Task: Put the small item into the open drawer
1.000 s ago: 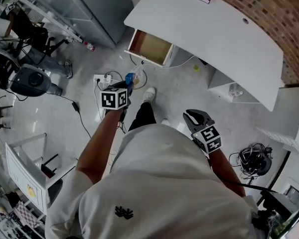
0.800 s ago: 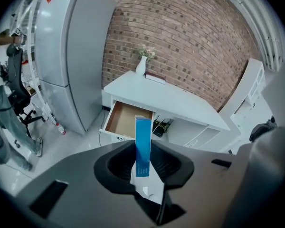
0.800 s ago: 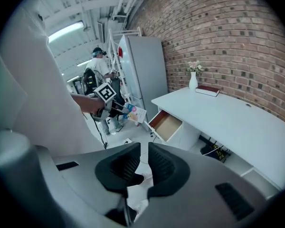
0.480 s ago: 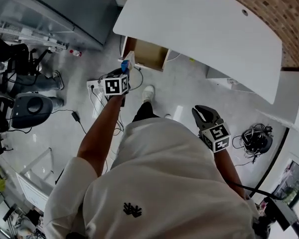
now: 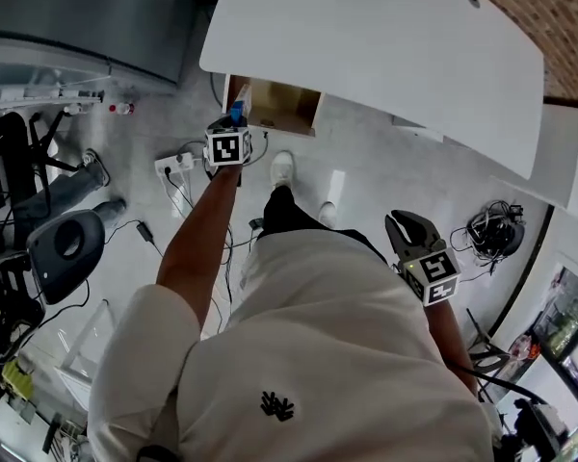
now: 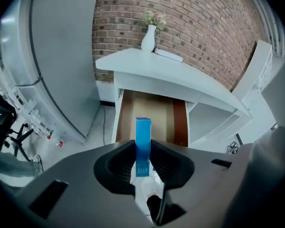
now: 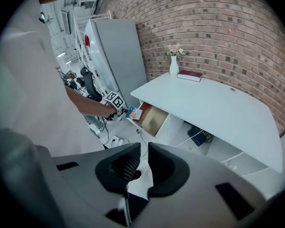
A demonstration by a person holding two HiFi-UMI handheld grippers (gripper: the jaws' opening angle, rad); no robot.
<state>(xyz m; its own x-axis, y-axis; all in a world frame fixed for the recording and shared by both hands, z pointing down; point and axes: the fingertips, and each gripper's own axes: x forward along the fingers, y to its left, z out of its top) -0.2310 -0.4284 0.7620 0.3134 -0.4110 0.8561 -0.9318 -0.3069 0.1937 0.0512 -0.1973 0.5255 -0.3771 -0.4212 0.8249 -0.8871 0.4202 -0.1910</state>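
Well, in the head view the left gripper [image 5: 233, 123] is stretched out to the front edge of the open drawer [image 5: 281, 107]. Its jaws hold a small blue box [image 5: 237, 114], which sits right by the drawer's left front corner. The white desk [image 5: 385, 37] hangs over the back part of the drawer, so only the front part is open from above. A grey cabinet [image 5: 87, 12] stands to the left, with a strip of floor between it and the drawer. A power strip [image 5: 173, 165] with wires lies on the floor [image 5: 366, 171] just beside the left arm. The right gripper [image 5: 411, 231] hangs low by the person's side, well apart from the desk.

In the left gripper view the jaws squeeze the blue box [image 6: 143, 146] from both sides, and it stands upright. Past the box, the drawer [image 6: 156, 115] shows its brown bottom, with room left and right of the box between the side walls. The desk [image 6: 171, 77] edge runs across above it. A vase [image 6: 148, 38] and a book [image 6: 168, 55] sit on top, by the brick wall [image 6: 204, 27].

In the right gripper view the right gripper [image 7: 143, 151] has its jaws a little apart with nothing between them. Far off are the desk [image 7: 213, 108], the drawer [image 7: 152, 120] and the left gripper [image 7: 121, 109] at the drawer's front.
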